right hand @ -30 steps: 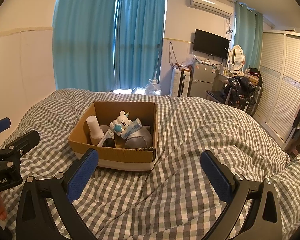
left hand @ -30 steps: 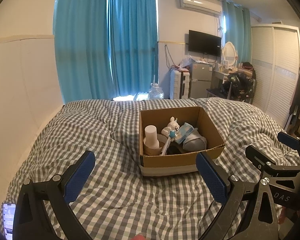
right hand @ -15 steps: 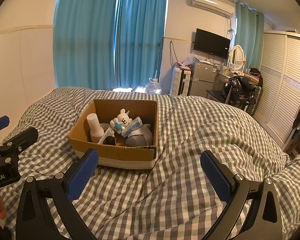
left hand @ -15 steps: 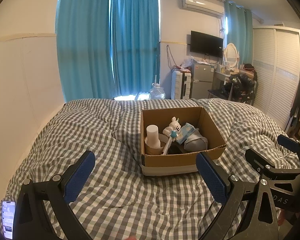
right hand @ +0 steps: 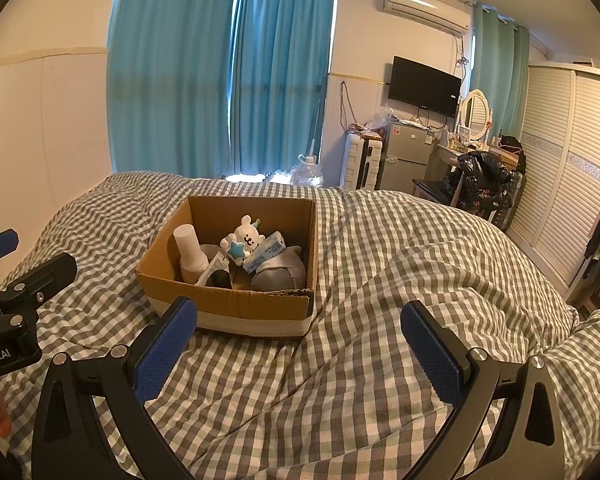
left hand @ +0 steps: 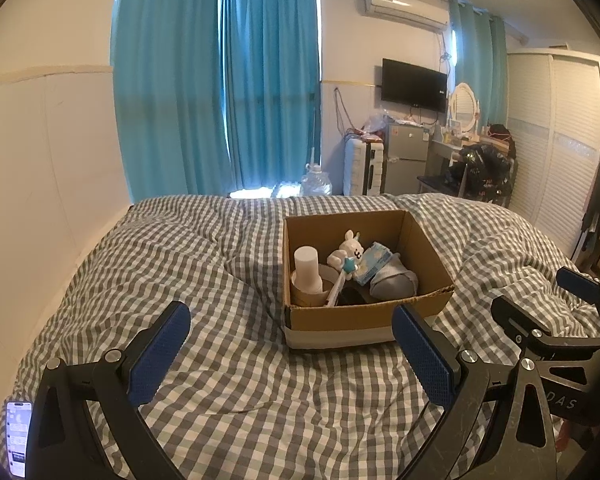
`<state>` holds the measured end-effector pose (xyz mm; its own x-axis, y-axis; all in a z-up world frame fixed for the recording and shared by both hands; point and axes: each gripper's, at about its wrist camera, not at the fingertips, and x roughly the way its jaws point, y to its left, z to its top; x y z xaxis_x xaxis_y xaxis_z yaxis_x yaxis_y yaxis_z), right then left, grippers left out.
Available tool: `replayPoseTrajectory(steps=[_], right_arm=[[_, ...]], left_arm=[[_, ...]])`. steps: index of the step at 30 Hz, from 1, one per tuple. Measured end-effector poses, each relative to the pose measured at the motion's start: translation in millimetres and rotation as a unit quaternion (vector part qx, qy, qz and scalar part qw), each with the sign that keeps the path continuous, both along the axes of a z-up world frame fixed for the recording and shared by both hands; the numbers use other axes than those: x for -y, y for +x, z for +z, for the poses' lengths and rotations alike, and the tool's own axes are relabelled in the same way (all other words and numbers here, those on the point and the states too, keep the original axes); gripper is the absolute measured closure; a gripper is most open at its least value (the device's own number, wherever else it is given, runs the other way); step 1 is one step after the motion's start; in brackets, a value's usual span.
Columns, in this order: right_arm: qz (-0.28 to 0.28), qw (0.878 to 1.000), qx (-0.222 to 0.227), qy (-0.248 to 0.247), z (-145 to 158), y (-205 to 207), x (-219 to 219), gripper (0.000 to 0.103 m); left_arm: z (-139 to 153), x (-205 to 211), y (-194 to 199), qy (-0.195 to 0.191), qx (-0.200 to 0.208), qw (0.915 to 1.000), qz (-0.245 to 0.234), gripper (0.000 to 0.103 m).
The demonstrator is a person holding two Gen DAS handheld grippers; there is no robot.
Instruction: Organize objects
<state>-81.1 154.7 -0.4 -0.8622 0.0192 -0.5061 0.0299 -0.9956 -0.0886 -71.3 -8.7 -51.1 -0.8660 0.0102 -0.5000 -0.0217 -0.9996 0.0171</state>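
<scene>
Box (left hand: 364, 320) on bed — toys inside; hand-held grippers spread, empty.

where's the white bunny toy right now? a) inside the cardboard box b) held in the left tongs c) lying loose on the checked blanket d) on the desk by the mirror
a: the white bunny toy sits inside the cardboard box among the other items, while the left tongs and the right tongs are both open and hold nothing.
</scene>
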Motion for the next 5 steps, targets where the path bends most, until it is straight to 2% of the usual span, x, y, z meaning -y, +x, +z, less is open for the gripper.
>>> replayPoseTrajectory(steps=[5], right_arm=[[0.001, 1.000, 0.001, 0.000, -1.6, 0.8, -0.7, 0.001]], left_arm=[[-1.8, -0.2, -0.7, -0.001, 0.003, 1.0000, 0.000, 0.000]])
